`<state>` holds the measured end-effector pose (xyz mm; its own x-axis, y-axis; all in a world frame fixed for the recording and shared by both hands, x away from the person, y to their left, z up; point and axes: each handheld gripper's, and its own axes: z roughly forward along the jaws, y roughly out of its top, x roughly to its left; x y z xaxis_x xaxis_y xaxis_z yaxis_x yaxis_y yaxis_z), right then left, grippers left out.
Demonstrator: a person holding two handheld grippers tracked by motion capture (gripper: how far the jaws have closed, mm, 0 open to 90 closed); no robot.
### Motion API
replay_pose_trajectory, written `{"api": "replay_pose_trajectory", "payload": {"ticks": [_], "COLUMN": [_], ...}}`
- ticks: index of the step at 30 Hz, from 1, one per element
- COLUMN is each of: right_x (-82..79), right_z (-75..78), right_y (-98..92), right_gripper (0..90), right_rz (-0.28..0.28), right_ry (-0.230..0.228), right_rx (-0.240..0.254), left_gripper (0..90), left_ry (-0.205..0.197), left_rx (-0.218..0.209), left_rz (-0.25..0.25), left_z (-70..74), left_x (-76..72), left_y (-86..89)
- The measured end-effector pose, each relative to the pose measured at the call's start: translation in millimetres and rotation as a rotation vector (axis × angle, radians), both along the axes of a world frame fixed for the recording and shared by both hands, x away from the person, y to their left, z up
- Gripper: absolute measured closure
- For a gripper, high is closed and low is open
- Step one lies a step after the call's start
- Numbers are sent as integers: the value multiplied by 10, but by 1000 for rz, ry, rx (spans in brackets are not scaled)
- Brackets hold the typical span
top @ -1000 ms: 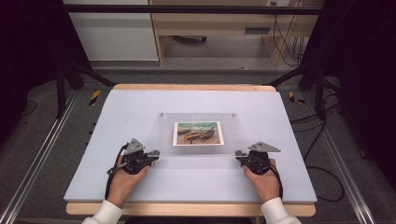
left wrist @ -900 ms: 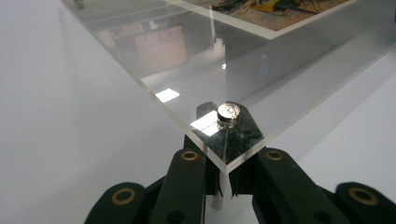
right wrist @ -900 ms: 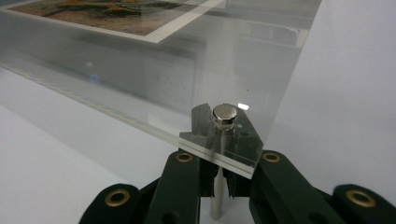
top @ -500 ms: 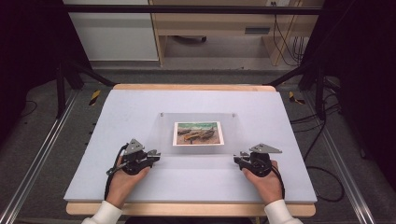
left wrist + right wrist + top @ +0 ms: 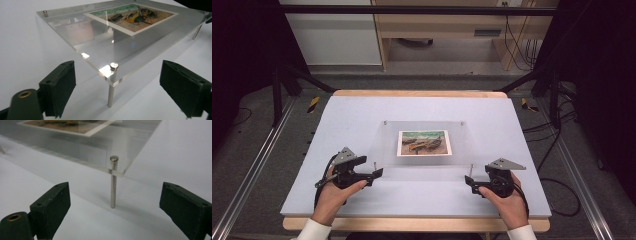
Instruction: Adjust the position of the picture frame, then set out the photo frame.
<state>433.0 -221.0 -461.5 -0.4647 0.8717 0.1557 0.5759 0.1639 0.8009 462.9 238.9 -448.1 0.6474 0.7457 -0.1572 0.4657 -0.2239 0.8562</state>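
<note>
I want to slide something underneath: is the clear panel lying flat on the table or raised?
Raised. The clear panel stands on thin metal posts at its corners, with a gap above the table.

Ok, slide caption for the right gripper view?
Open hand-held gripper faces a slim metal post under the clear acrylic sheet's corner.

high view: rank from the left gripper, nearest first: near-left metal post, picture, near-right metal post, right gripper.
From the left gripper:
1. Near-left metal post, just beyond its jaws.
2. Picture, under the middle of the clear sheet.
3. Near-right metal post, across the sheet.
4. Right gripper, only slightly past that post.
</note>
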Motion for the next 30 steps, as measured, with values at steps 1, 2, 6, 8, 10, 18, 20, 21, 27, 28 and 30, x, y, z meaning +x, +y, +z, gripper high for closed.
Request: {"api": "replay_pose_trajectory", "payload": {"ticks": [1, 2, 6, 8, 10, 18, 20, 21, 27, 28, 30], "right_x": [2, 12, 97, 139, 182, 423, 481, 506, 605, 616, 626], "right_z": [37, 66, 199, 256, 292, 296, 273, 260, 184, 165, 151], "right_y": [-19, -32, -47, -29, -1, 144, 155, 156, 139, 139, 141], "right_gripper": [98, 96, 106, 117, 118, 134, 148, 152, 174, 175, 177], "right_rz": [-5, -5, -15, -15, -3, 29, 23, 23, 12, 11, 10], "right_ry": [-13, -34, -70, -79, -79, -16, -9, -3, 12, 19, 27], "right_rx": [8, 10, 4, 6, 4, -11, -6, -1, 10, 17, 37], "left_gripper": [110, 108, 101, 103, 113, 145, 158, 159, 175, 179, 180], "left_ry": [-5, -7, -19, -19, -14, -8, 1, 3, 27, 30, 13], "left_rx": [-8, -13, -8, 2, 15, 31, 30, 33, 18, 18, 22], "left_rz": [-2, 0, 6, 5, 9, 2, -1, -5, 23, 22, 26], "left_z": [15, 28, 78, 90, 107, 218, 199, 178, 60, 37, 22], "left_x": [5, 7, 48, 73, 117, 311, 351, 367, 382, 377, 364], "left_y": [10, 12, -10, -31, -52, -153, -178, -192, -220, -231, -251]}}
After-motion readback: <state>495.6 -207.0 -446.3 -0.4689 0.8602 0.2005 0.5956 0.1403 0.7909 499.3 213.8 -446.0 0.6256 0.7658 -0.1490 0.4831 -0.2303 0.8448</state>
